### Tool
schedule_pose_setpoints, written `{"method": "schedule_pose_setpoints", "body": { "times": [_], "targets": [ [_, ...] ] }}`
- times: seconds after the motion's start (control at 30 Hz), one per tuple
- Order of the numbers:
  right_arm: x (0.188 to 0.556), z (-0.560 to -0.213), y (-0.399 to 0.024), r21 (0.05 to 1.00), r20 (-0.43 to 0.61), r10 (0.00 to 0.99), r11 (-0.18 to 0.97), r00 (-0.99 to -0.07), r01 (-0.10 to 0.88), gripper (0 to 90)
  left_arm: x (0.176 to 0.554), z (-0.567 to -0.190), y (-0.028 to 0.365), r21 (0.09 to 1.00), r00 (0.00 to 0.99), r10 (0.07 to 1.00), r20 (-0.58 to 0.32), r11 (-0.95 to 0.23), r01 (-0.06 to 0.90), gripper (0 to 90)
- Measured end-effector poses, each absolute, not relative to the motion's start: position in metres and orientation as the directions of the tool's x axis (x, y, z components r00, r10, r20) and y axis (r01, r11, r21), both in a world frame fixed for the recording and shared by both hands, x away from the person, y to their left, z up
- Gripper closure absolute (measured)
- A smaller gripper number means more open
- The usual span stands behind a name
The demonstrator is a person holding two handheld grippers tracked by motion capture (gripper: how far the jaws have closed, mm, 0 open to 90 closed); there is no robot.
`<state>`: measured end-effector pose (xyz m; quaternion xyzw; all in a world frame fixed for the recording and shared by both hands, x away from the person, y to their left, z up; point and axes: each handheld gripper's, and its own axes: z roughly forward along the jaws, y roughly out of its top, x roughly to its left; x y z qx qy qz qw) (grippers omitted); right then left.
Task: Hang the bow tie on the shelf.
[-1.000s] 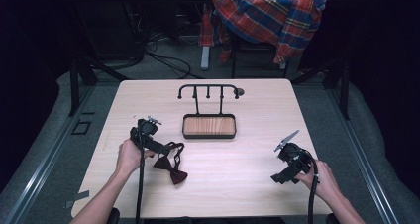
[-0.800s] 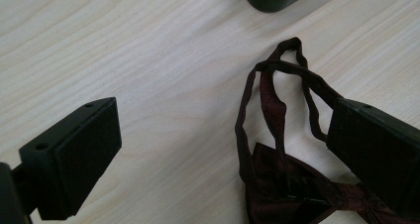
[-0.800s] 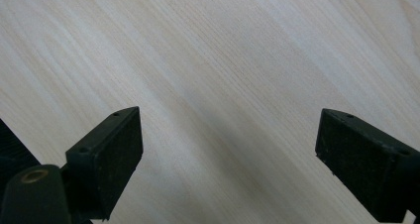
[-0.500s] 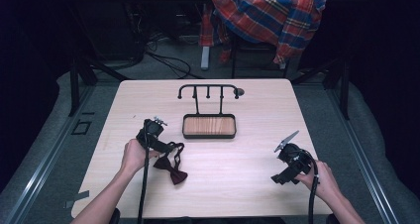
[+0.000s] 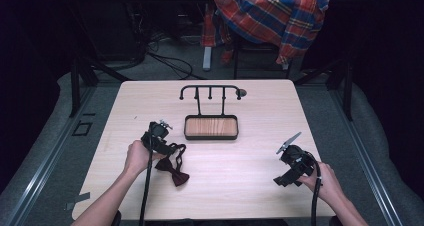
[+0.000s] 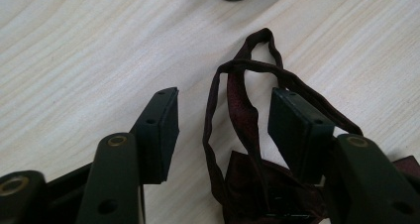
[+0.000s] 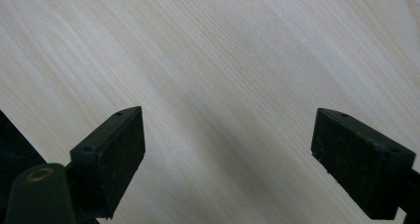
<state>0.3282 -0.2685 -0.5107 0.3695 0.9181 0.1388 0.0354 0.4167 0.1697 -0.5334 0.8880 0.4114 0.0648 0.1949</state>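
Now | bow tie: dark maroon | strap looped | flat on table

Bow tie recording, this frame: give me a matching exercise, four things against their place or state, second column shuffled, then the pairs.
Things:
1. bow tie
2. stand tray
3. left gripper
4. right gripper

Places or states:
A. jaws wide apart over bare wood
B. dark red, lying on the table by the person's left hand
C. jaws on either side of the strap, with gaps showing
D. wood-floored, under a black hook rail at mid-table

Pairs: 1-B, 2-D, 3-C, 4-A
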Motion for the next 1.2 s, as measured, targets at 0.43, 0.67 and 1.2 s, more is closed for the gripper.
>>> {"method": "schedule_pose_setpoints", "body": {
  "times": [0.43, 0.67, 1.2],
  "targets": [
    [0.328, -0.512, -0.268, 0.278, 0.047, 0.689, 0.687, -0.723, 0.672, 13.3, 0.416, -0.541, 0.165, 0.367, 0.661, 0.749, -0.039, -0.605, 0.707, 61.9],
    [0.328, -0.512, -0.268, 0.268, 0.05, 0.681, 0.695, -0.73, 0.667, 13.3, 0.416, -0.544, 0.164, 0.342, 0.671, 0.74, -0.038, -0.621, 0.705, 71.7],
    [0.327, -0.511, -0.269, 0.274, 0.051, 0.683, 0.692, -0.729, 0.668, 13.5, 0.414, -0.538, 0.166, 0.357, 0.675, 0.737, -0.018, -0.626, 0.693, 86.0]
  ]
}}
